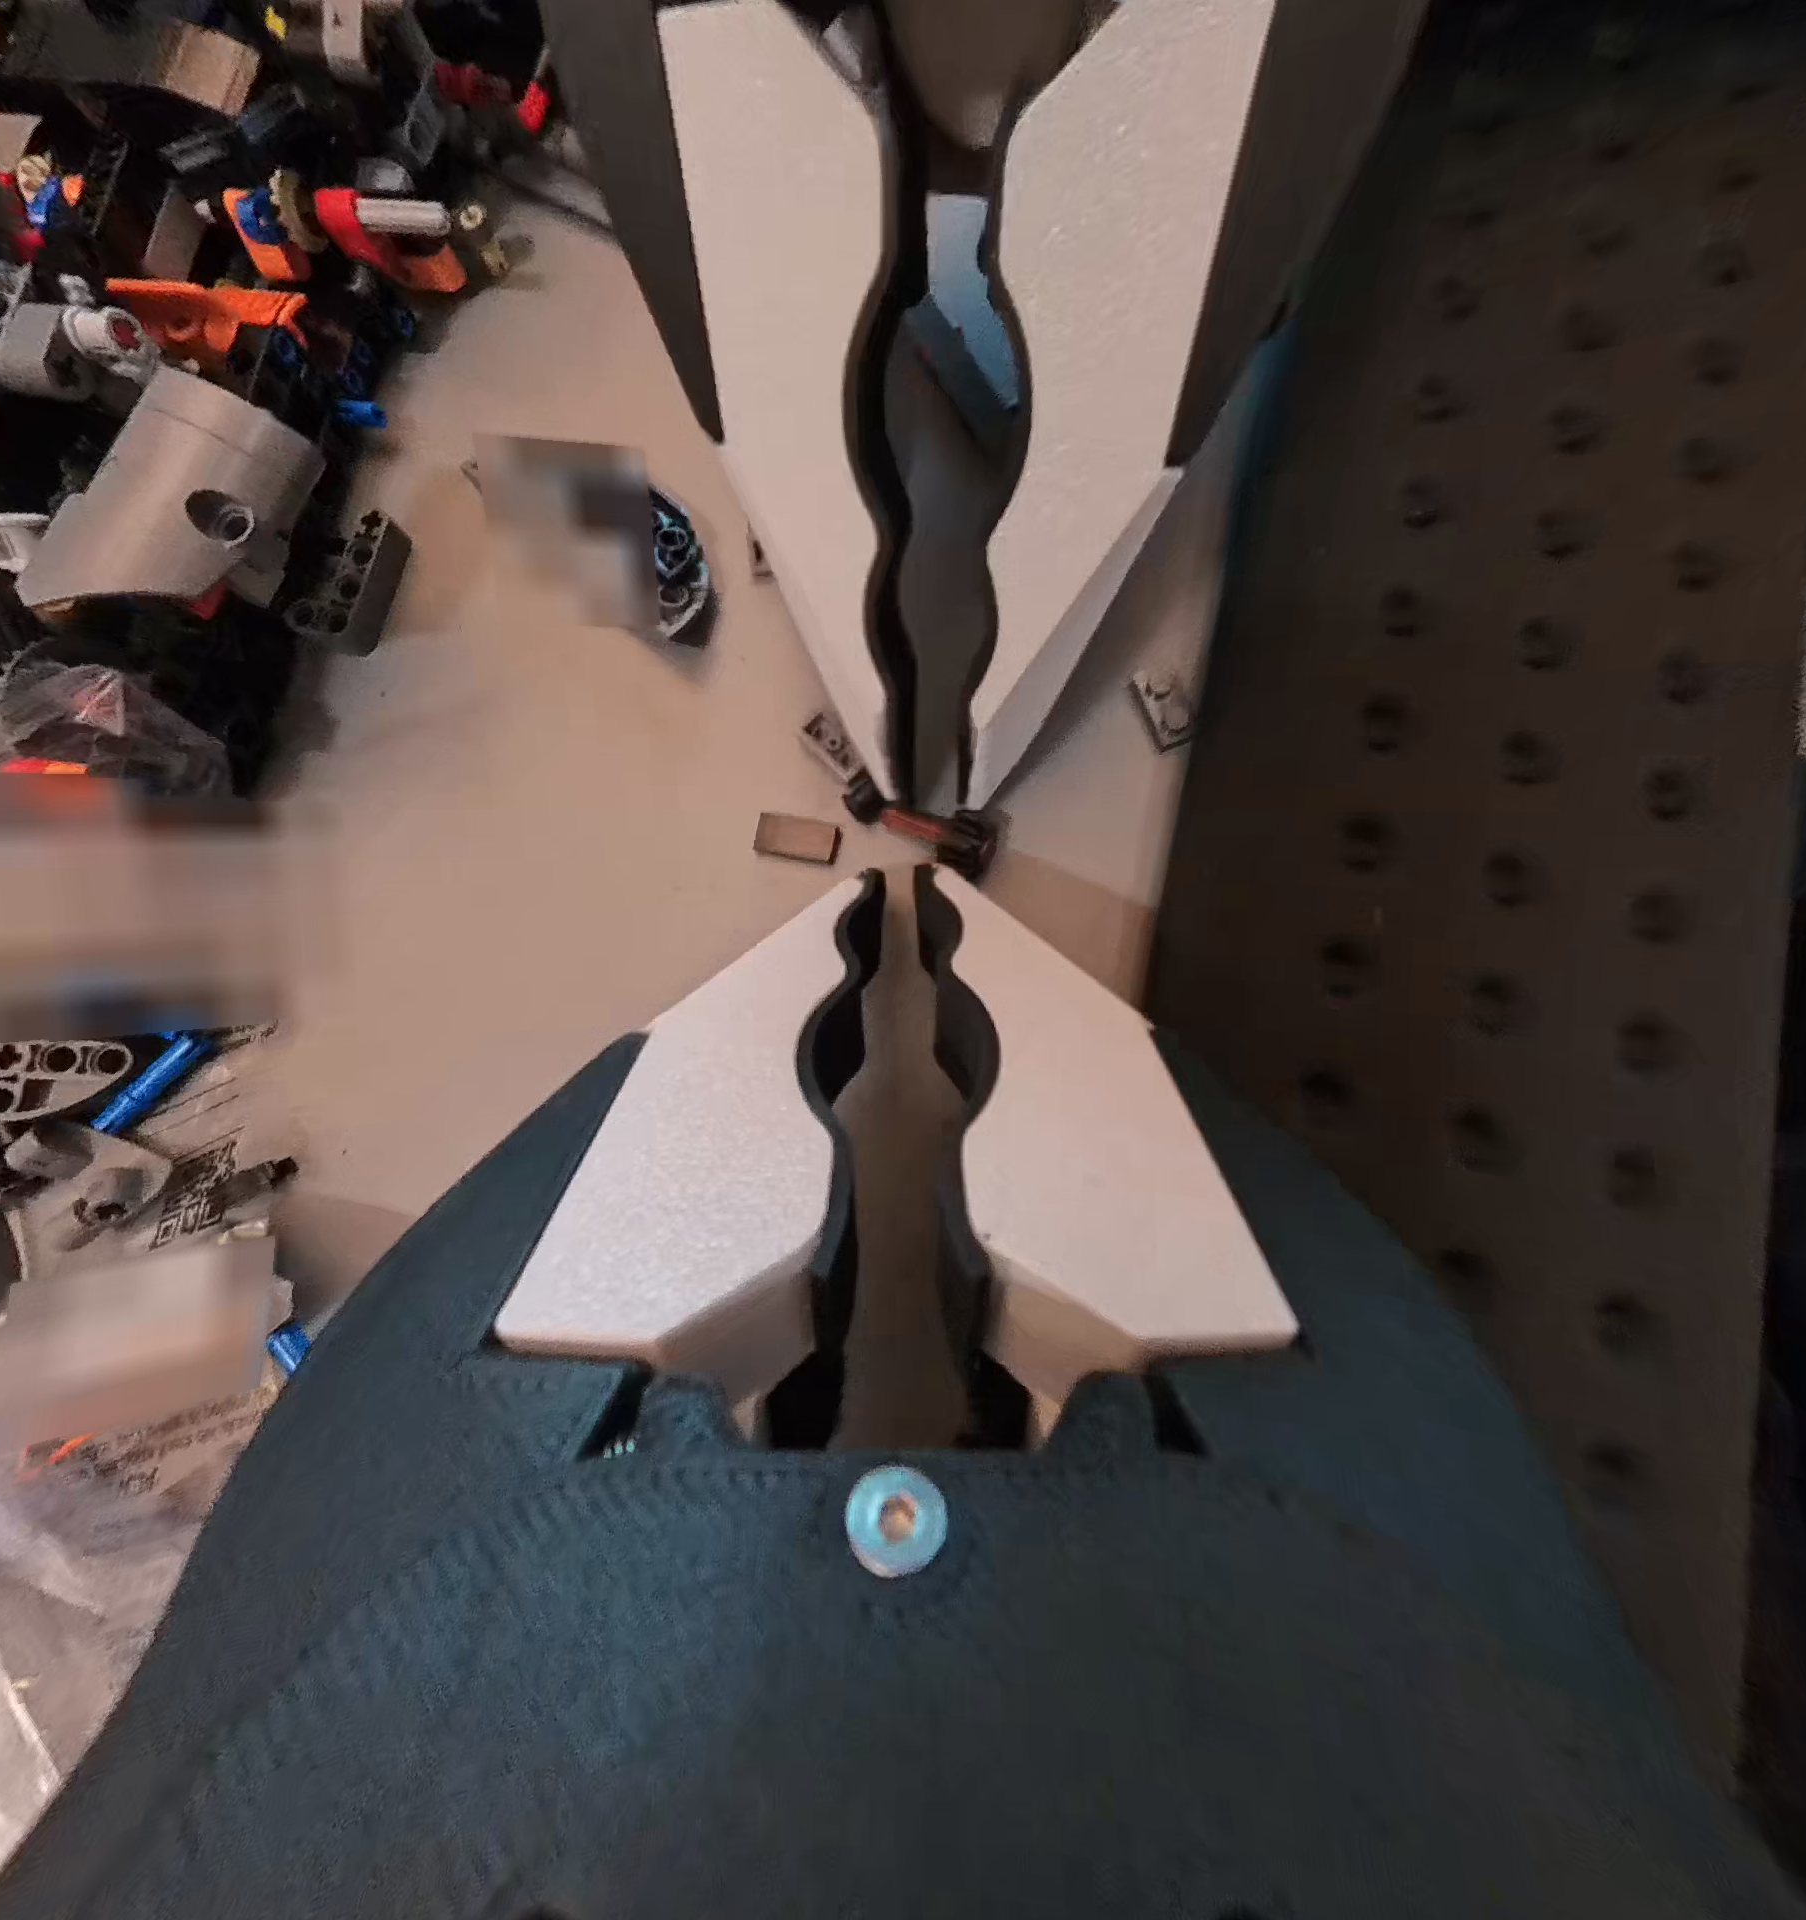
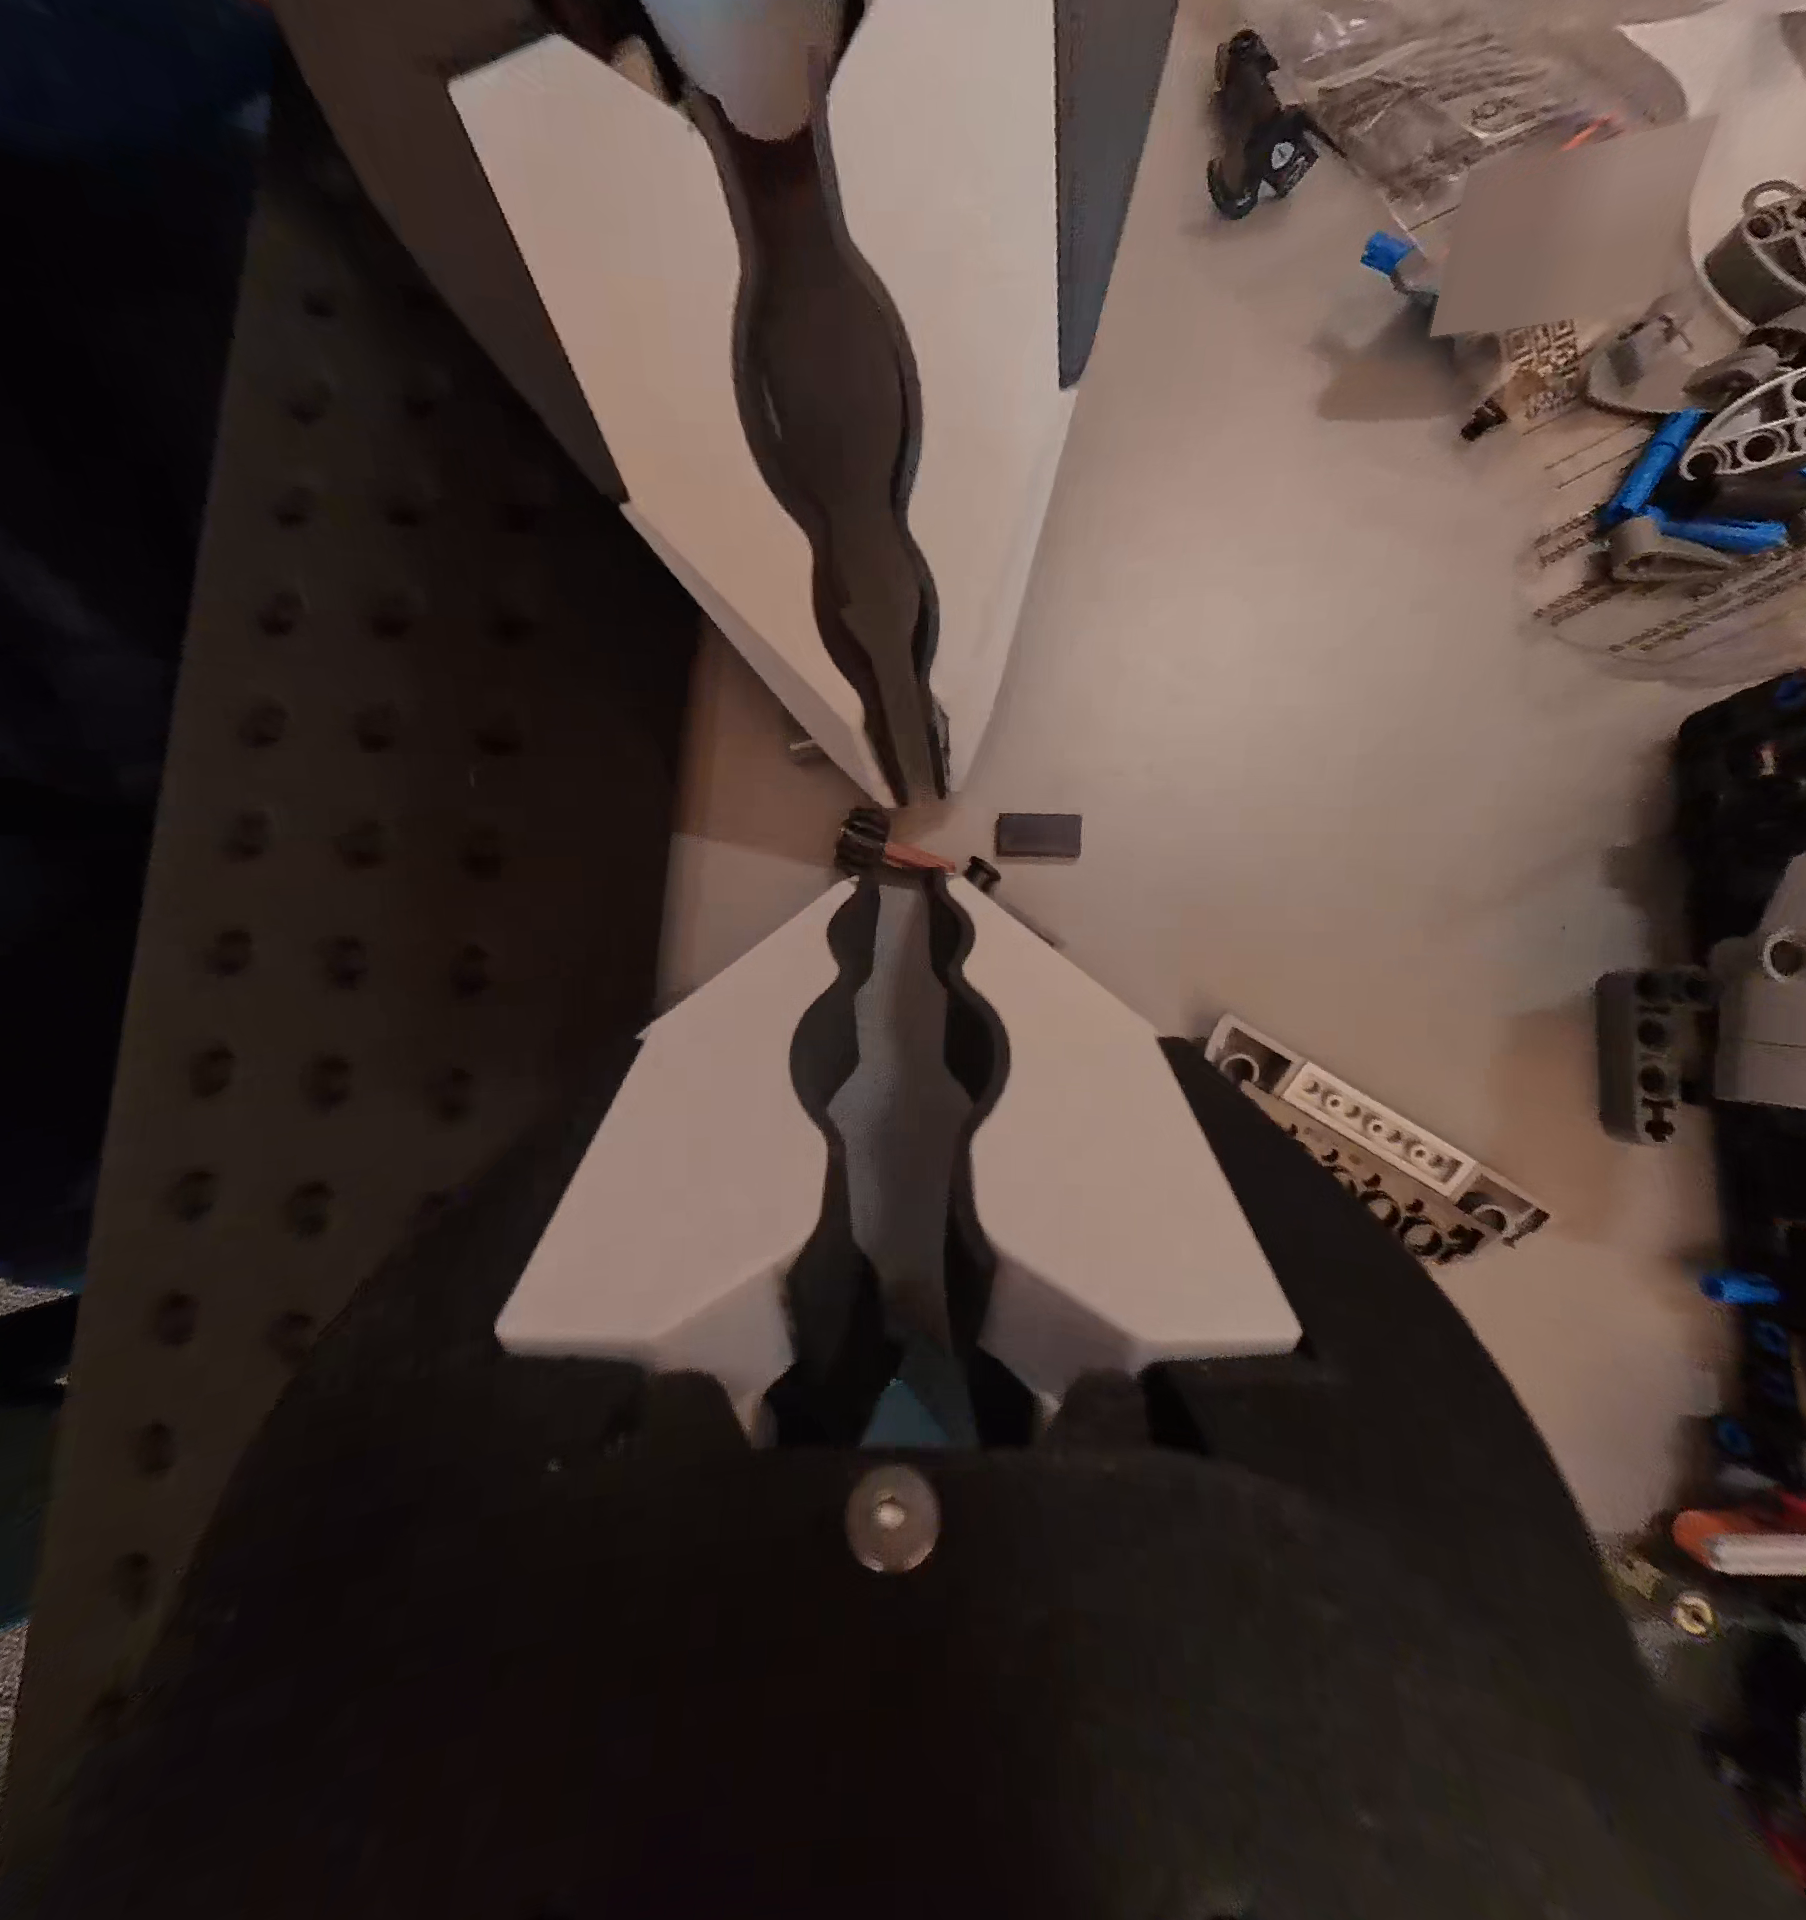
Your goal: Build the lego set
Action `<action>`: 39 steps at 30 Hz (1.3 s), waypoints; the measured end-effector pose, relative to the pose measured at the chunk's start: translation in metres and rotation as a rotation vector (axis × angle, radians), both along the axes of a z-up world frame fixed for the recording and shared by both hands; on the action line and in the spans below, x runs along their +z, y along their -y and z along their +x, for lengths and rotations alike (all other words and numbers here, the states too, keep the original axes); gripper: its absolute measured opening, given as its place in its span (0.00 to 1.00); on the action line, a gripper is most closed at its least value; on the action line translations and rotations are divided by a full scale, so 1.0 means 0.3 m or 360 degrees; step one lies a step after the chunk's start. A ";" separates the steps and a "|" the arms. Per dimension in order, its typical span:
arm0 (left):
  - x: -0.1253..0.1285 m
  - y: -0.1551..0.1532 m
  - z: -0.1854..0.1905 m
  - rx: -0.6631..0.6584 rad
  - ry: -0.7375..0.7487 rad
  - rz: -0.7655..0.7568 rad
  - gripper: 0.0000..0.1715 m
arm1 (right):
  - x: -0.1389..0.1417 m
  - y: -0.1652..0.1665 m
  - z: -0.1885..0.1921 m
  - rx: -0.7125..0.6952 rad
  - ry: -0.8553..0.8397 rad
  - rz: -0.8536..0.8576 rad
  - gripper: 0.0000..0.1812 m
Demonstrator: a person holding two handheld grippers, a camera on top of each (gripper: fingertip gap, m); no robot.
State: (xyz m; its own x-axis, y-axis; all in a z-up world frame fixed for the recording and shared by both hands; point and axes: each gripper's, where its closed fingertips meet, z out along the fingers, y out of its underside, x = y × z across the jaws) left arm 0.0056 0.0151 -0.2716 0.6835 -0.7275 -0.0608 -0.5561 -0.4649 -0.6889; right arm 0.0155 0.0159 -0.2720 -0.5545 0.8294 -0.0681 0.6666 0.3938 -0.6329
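A short red axle (image 1: pixel 918 821) with a black gear (image 1: pixel 972 837) on one end and a small black bush (image 1: pixel 863 800) on the other sits just over the pale table (image 1: pixel 566 790). My two grippers meet tip to tip at it. In the left wrist view my left gripper (image 1: pixel 899 881) comes from below, almost closed, its tips right at the axle. My right gripper (image 1: pixel 930 790) comes from above. In the right wrist view my right gripper (image 2: pixel 901 883) is closed on the axle (image 2: pixel 909 858) between the gear (image 2: pixel 863 836) and the bush (image 2: pixel 982 871). The left gripper (image 2: pixel 920 798) is opposite.
A small dark tile (image 1: pixel 797 837) (image 2: pixel 1037 834) lies beside the axle. A dark perforated board (image 1: pixel 1501 831) (image 2: pixel 359 831) borders the table. Piles of loose Lego parts (image 1: pixel 203 312) (image 2: pixel 1772 1039), plastic bags (image 1: pixel 68 1143) (image 2: pixel 1657 582), a grey plate (image 1: pixel 1164 707) and a pale beam (image 2: pixel 1377 1143) lie around. Less than 4 cm separates the two grippers' tips.
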 end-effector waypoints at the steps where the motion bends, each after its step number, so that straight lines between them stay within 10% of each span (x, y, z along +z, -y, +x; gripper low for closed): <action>1: 0.006 0.003 0.003 -0.0012 0.0024 0.0001 0.04 | 0.002 0.001 0.001 0.0003 -0.0004 0.0001 0.06; 39: -0.020 0.001 0.025 -0.0073 -0.0005 -0.0026 0.02 | -0.006 0.024 0.031 0.0110 0.0038 -0.0083 0.07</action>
